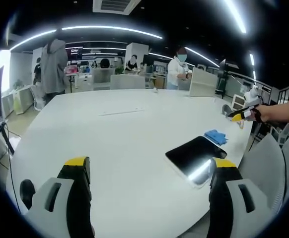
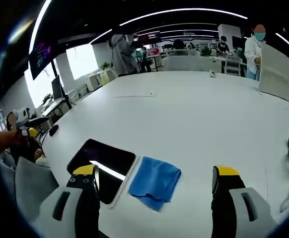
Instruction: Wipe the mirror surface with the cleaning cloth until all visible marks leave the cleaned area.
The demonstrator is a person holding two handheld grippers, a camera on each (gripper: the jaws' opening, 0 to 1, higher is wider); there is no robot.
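- Wiping is judged not begun: cleaning cloth [image 2: 155, 181] lies on the table [image 2: 199, 124], touching the mirror [image 2: 103, 164].
- Left hand-held gripper [image 1: 145, 173] and right hand-held gripper [image 2: 154, 179] are held wide open, empty.
- Grasping and wiping remain.

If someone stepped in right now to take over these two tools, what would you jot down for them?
Left hand-held gripper: open, holding nothing, above the white table.
Right hand-held gripper: open, holding nothing, pointed at the blue cleaning cloth.
The mirror lies flat near the table edge, and the cloth lies crumpled right beside it.
Done: nothing that shows; the cloth is not picked up.
Left: grasp the cloth, wipe the mirror surface until it shows no marks. Whether marks are on it now cannot be made out.
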